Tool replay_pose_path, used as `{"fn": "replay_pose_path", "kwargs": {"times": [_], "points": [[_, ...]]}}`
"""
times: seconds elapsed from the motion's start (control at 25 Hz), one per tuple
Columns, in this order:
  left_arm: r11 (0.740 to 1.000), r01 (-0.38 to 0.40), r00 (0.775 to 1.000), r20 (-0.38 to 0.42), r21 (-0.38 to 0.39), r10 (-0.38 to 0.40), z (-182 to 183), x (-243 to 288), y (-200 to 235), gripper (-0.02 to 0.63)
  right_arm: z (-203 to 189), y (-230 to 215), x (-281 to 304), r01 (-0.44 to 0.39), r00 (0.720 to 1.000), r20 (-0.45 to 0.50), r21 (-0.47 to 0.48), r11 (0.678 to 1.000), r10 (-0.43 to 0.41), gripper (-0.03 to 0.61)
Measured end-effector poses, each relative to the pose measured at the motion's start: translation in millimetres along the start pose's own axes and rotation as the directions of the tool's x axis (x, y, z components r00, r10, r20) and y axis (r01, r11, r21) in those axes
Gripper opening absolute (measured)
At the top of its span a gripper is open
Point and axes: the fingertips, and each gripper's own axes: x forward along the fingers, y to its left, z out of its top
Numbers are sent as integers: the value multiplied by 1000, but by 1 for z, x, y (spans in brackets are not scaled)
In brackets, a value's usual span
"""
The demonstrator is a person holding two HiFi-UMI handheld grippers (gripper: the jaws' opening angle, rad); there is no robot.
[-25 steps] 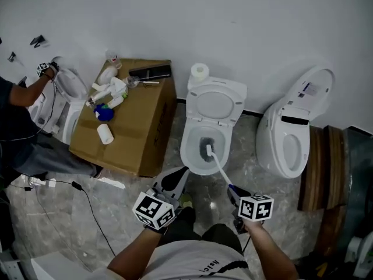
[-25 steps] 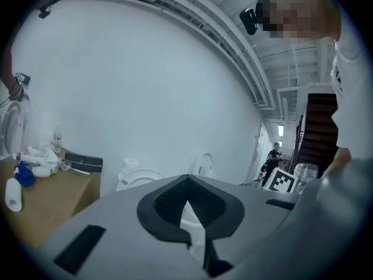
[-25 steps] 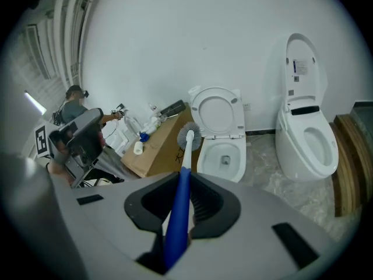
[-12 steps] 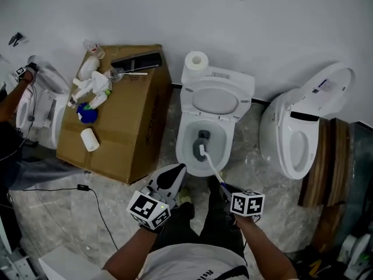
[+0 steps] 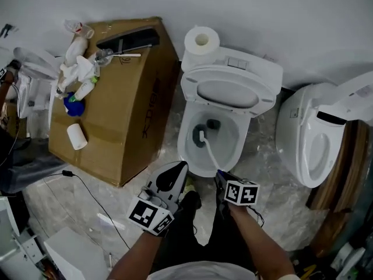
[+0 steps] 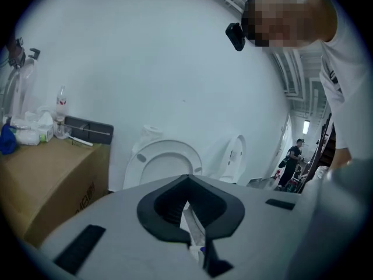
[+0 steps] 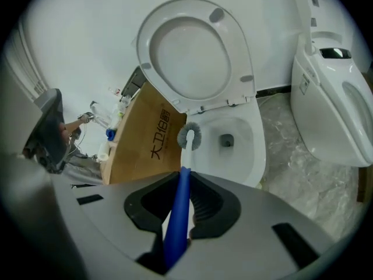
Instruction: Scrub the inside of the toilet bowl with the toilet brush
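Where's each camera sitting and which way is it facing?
Head view: on the person's head, steeply down at the toilet bowl; forearms, left gripper and right gripper show.
Left gripper view: on that gripper, tilted up at the raised seat; shut jaws, person's shirt show.
Right gripper view: on that gripper, down into the bowl; jaws clamp the toilet brush.
Shared: head and right gripper views show the brush.
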Motion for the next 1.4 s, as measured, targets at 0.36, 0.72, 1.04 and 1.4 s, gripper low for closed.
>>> {"fn": "replay_pose_path", "kwargs": {"times": [0.36,0.72,1.04,1.4], "points": [[999,25,997,-71,-43,-28,-101,16,41,6,-27,-40,88,166,986,10,-245,955,-169,63],[997,14,996,-91,-71,-21,-150,4,62,6,-41,-46,139,225,973,64,-494,840,-223,63],[997,18,996,-90,-81,-25,-175,6,67,6,-28,-52,159,305,950,148,-639,706,-276,63],[998,16,998,-61,-67,-21,-179,25,80,6,21,-82,154,392,903,251,-813,431,-348,63]]}}
